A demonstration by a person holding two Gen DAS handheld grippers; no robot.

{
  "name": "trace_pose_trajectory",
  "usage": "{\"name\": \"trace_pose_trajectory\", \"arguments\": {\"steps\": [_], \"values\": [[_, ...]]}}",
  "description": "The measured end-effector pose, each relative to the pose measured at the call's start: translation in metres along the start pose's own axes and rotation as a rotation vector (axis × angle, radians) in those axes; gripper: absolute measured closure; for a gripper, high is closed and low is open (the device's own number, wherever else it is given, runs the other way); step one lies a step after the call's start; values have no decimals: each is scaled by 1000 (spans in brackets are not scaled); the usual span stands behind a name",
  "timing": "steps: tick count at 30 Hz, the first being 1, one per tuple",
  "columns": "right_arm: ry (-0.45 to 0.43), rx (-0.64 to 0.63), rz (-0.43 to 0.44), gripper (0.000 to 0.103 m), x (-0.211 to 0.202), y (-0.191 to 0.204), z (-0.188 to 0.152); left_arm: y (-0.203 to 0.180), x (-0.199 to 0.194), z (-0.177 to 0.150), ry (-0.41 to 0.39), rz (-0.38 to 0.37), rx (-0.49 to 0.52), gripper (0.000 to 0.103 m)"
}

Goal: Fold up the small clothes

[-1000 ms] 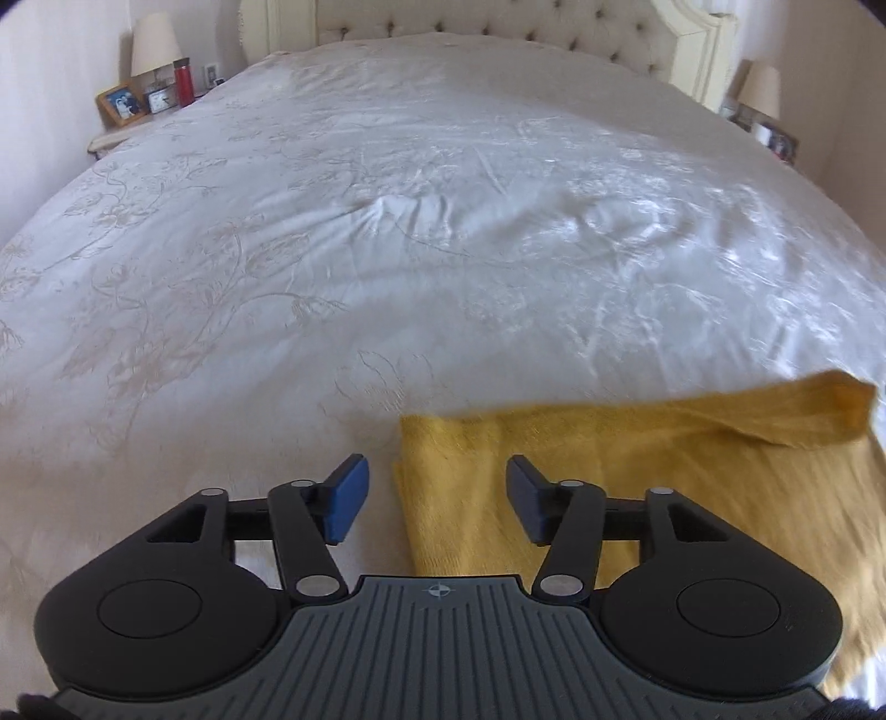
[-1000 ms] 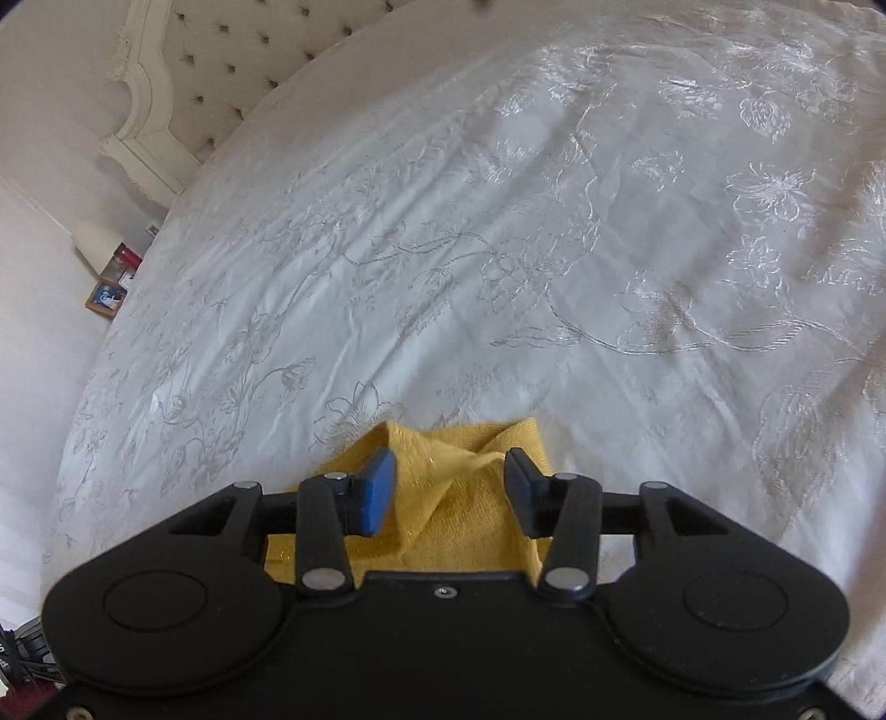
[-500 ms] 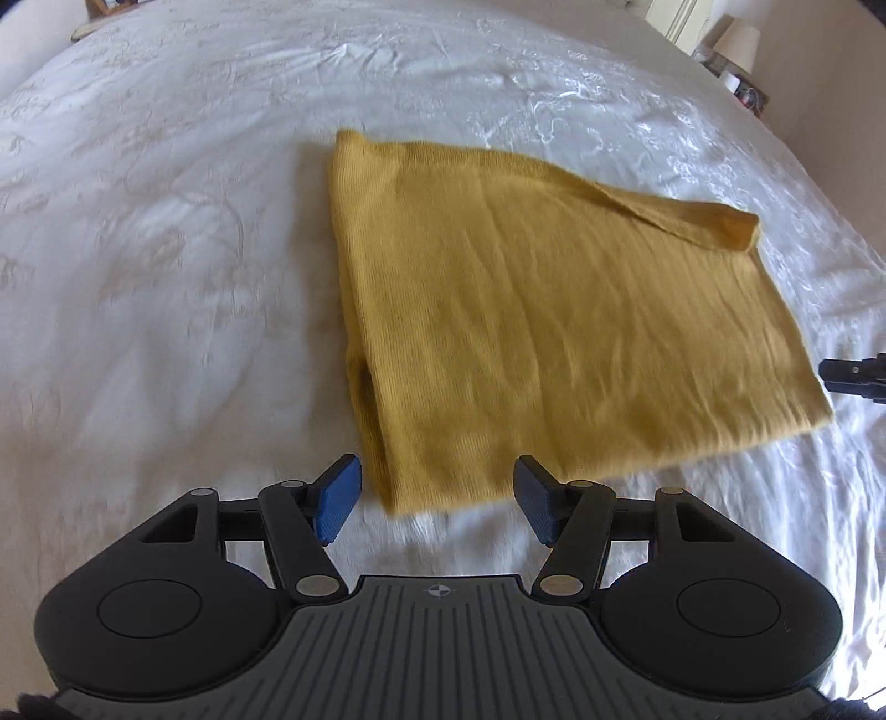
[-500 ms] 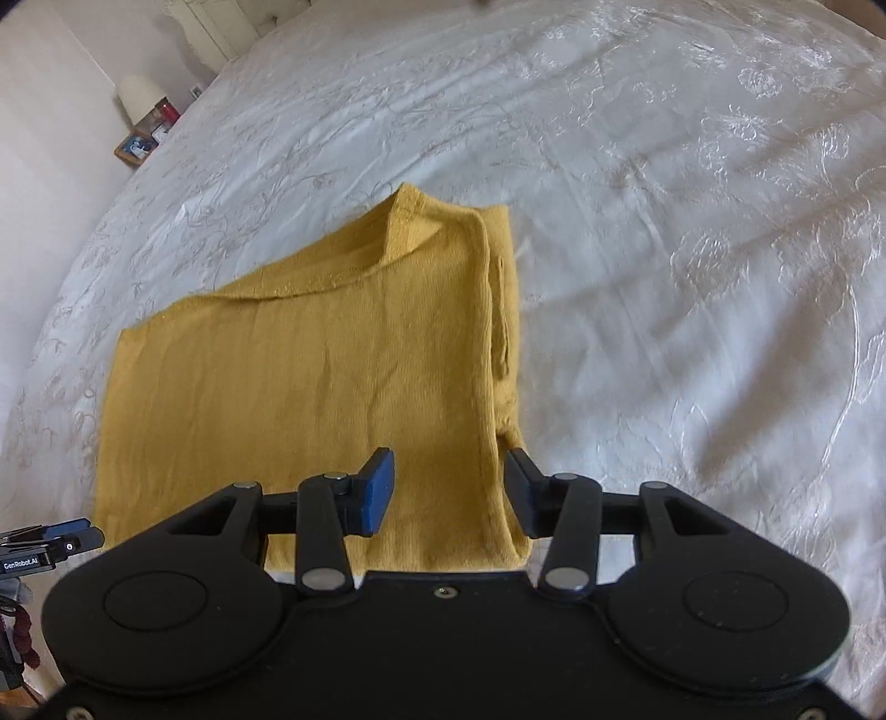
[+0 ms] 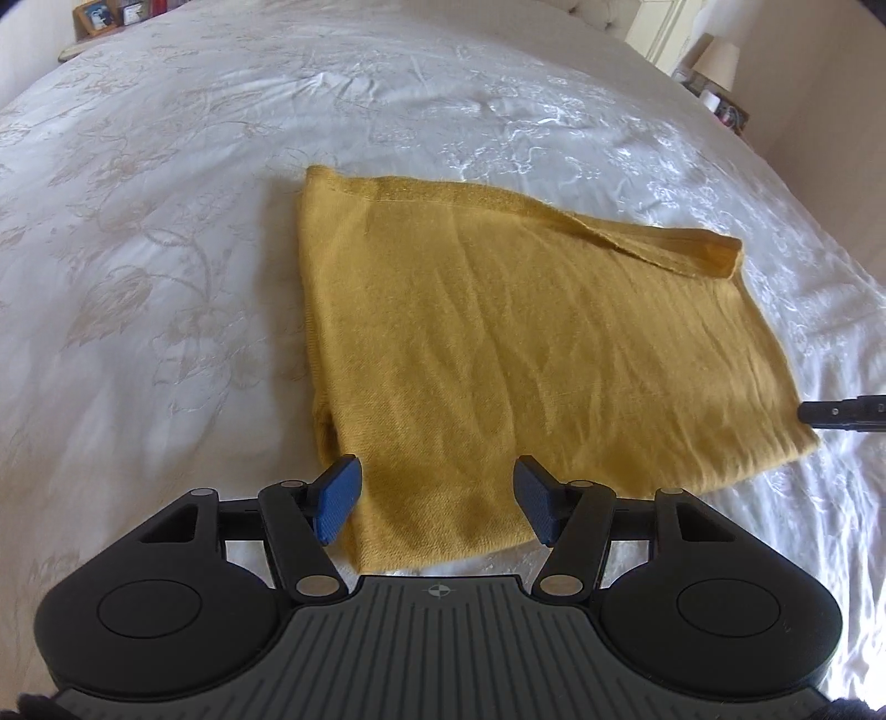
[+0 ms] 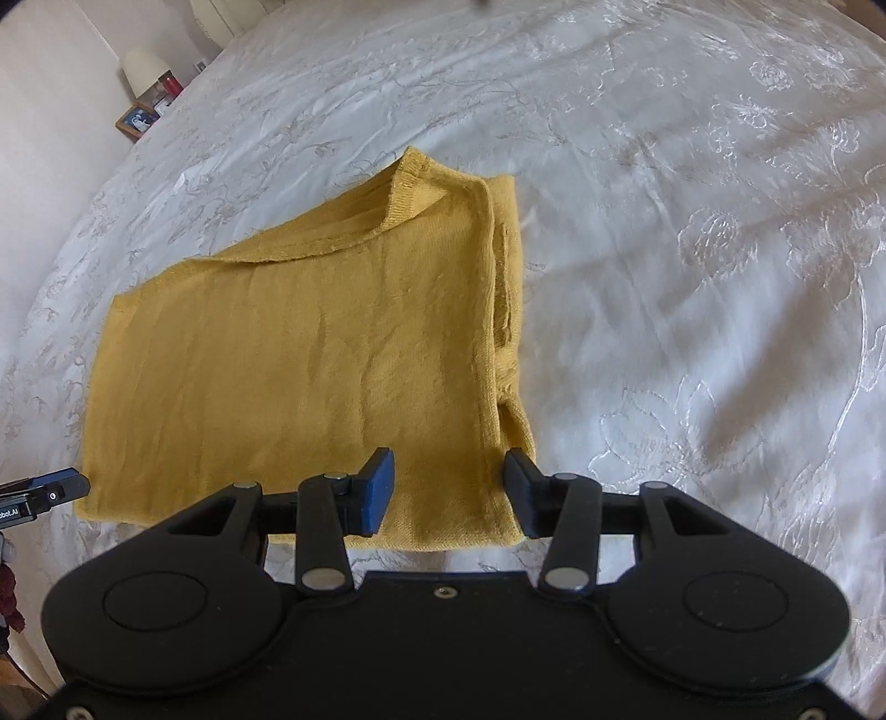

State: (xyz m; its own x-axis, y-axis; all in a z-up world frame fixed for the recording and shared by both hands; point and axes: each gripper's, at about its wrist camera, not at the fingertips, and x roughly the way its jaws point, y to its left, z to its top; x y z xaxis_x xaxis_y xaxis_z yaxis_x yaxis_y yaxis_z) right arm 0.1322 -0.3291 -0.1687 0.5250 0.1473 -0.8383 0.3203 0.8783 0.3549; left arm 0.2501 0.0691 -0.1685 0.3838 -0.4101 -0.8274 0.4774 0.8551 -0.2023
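A mustard-yellow knit garment (image 5: 520, 343) lies folded flat in a rough rectangle on the white embroidered bedspread (image 5: 166, 232). Its far right corner is turned over along a ribbed hem. My left gripper (image 5: 437, 498) is open above the near left corner, blue pads apart, the cloth lying loose below them. In the right wrist view the garment (image 6: 310, 354) shows a doubled fold along its right edge. My right gripper (image 6: 448, 493) is open over the near right corner, not pinching the cloth. Each view catches the other gripper's tip at its edge: the right gripper (image 5: 841, 412), the left gripper (image 6: 44, 490).
The bedspread (image 6: 692, 277) stretches wide on all sides of the garment. A bedside table with photo frames (image 5: 99, 14) stands at the far left, and a lamp (image 5: 717, 58) at the far right. Another lamp (image 6: 144, 63) and a frame (image 6: 135, 119) stand by the wall.
Both grippers drew back from the garment's far part to its near edge and tipped downward. The whole folded garment has come into view, lying flat. In the last half second little moved.
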Motion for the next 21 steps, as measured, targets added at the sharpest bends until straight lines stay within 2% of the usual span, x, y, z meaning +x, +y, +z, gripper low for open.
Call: {"name": "trace_pose_trajectory", "arguments": {"steps": [7, 8, 10, 11, 16, 21], "values": [[7, -23, 3, 50, 9, 3, 5, 0, 12, 3, 10, -51, -15, 44], [8, -27, 17, 52, 10, 4, 6, 0, 14, 3, 15, -52, -21, 44], [8, -43, 29, 71, 11, 7, 8, 2, 15, 2, 31, -59, -42, 44], [12, -53, 25, 75, 11, 9, 9, 3, 16, 1, 32, -53, -49, 44], [18, -50, 3, 69, 15, 9, 10, 9, 12, -1, 19, 51, -82, 44], [20, -46, 8, 69, 17, 9, 9, 19, 14, -1, 22, 23, -122, 44]]}}
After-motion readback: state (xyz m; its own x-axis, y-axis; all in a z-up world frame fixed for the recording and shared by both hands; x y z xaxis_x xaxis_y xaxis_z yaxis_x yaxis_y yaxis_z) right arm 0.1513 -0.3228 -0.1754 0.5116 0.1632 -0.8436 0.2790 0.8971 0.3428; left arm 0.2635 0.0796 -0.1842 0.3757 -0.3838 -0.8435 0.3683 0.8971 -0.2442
